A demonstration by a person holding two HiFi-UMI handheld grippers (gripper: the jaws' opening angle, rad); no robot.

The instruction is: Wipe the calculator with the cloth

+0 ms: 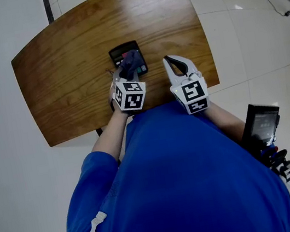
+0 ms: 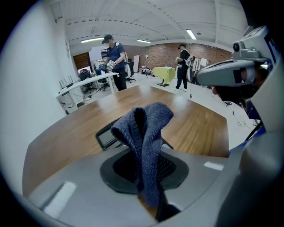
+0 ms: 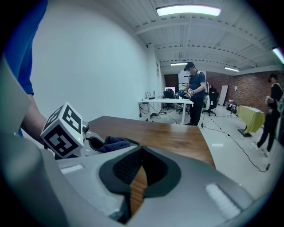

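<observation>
The left gripper (image 1: 128, 76) has its fingers (image 2: 80, 190) clamped on the dark blue cloth (image 1: 131, 64). In the left gripper view the cloth rises out from between them as a folded bunch, with its top lobe curling over. The black calculator (image 1: 126, 55) lies flat near the middle of the wooden desk (image 1: 71, 75), at 12 o'clock from the left fingers and just past their tips. In the head view the cloth covers the calculator's near edge, though no view shows for certain whether the two touch. The calculator's display end points toward 12 o'clock, away from the person.

The right gripper (image 1: 173, 60) sits at 3 o'clock from the left one, over the desk's near edge. Its fingers are drawn together on nothing, and only a thin slit of desk wood shows between them. It is well clear of the calculator, which lies at about 10 o'clock from its tips.
</observation>
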